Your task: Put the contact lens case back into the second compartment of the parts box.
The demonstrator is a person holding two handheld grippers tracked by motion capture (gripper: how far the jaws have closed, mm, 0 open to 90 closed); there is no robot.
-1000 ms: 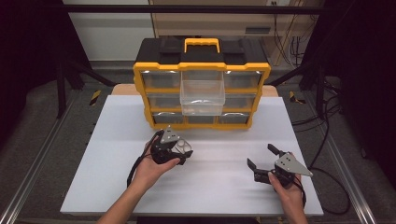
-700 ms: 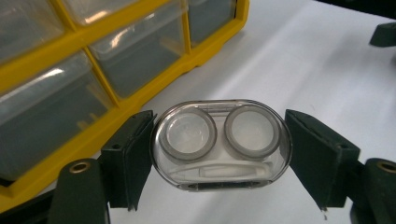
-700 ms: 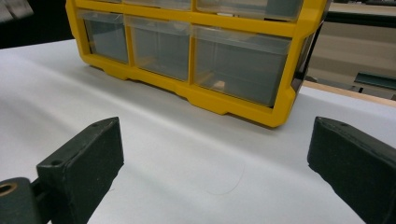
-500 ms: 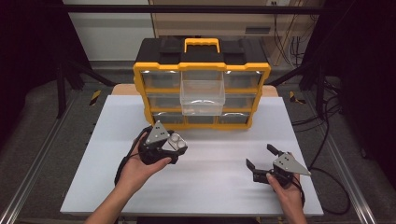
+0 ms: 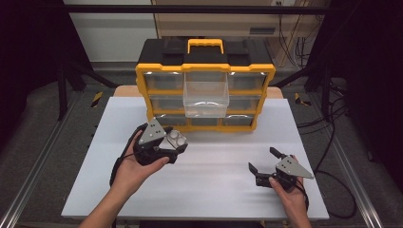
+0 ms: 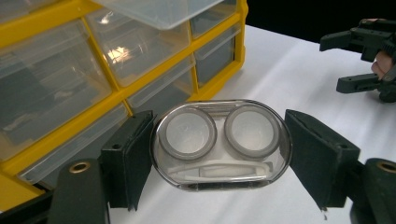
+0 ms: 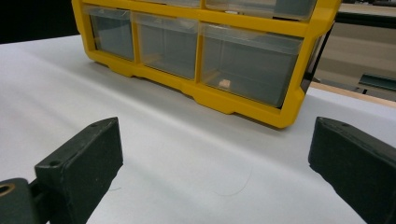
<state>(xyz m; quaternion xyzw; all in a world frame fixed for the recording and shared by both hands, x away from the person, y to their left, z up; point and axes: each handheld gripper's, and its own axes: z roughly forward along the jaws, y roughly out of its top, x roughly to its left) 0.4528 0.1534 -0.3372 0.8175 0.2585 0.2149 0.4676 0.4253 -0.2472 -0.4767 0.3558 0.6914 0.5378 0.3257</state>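
A clear oval contact lens case (image 6: 220, 140), with two round wells and a white tweezer inside, hangs above the white table. My left gripper (image 6: 219, 149) is shut on it, one black jaw pressing each end. From above, the case (image 5: 175, 138) and left gripper (image 5: 174, 144) sit just in front of the yellow organizer (image 5: 205, 69). Its clear middle drawer (image 5: 206, 97) is pulled out. My right gripper (image 5: 264, 164) rests at the table's front right, open, nothing between its jaws. In its own view, the right gripper (image 7: 215, 163) faces the organizer's (image 7: 243, 100) bottom row.
The organizer has a black top with a yellow handle (image 5: 205, 45) and rows of shut clear drawers. The white tabletop (image 5: 214, 194) spreads between the two hands. Cables trail off the right side (image 5: 332, 142). The other hand's gripper (image 6: 364, 60) shows at the left gripper view's upper right.
My left hand has lifted the lens case off the table level and drifted slightly left. The grip on the case is unchanged. The right hand has stayed put.
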